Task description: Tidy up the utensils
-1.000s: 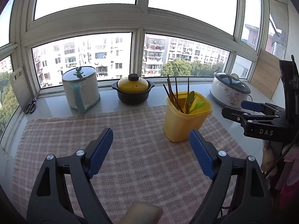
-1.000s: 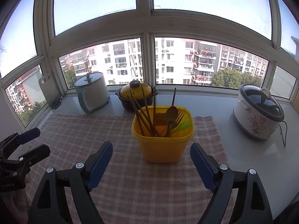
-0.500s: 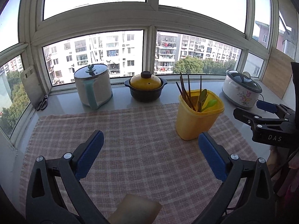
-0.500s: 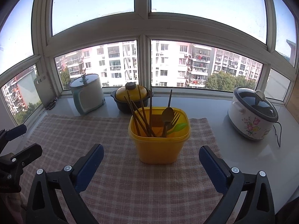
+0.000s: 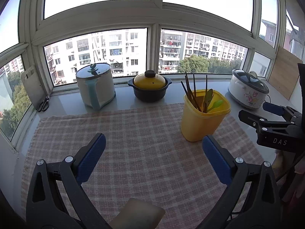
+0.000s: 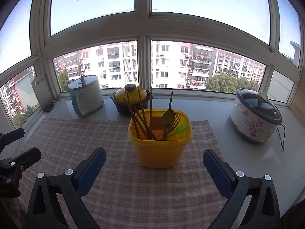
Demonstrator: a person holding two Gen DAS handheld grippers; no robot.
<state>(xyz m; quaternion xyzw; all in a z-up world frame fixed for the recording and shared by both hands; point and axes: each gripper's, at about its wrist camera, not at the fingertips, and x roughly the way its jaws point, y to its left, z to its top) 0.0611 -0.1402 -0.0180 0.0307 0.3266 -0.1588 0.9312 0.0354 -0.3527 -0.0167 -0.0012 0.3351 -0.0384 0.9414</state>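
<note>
With utensils (image 6: 152,122) already standing in the yellow holder (image 6: 159,148), left gripper (image 5: 153,158) and right gripper (image 6: 154,168) hover empty, jaws just opened wide apart, nothing between them

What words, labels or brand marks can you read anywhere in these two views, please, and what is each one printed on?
"DAS": white letters on the black body of the right hand-held gripper, seen at the right edge of the left wrist view.
Nothing else is readable: the floral cooker shows a flower print only, and the yellow container, the yellow-lidded pot and the white and teal appliance show no lettering.
</note>
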